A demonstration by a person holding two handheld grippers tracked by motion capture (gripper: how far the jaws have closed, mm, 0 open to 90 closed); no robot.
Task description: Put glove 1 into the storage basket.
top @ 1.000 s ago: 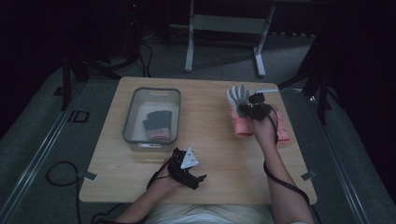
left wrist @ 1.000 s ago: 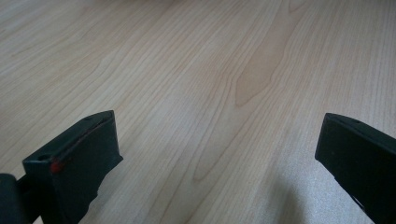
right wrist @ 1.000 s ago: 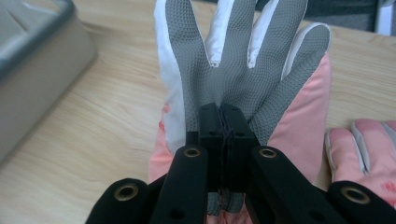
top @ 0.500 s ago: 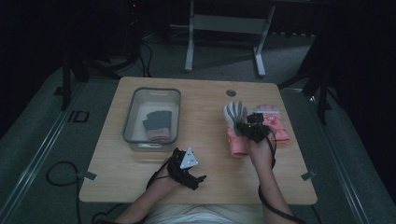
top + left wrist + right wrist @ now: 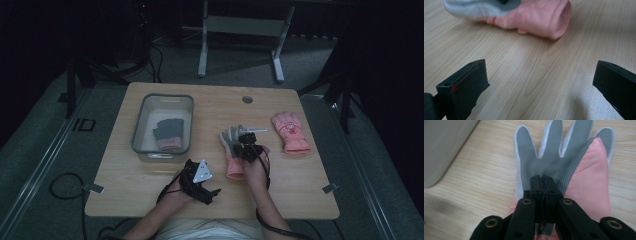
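No legible text, label, brand or number on anything in view.

The counter [image 5: 479,180] was pale, matt wood with fine grain. The glove [image 5: 559,157] was soft pink cloth with a grey, dotted, grippy palm edged in white. The right tongs [image 5: 543,185] were matt black plastic with brass-coloured rivets. The bin [image 5: 145,125] looked translucent grey plastic.
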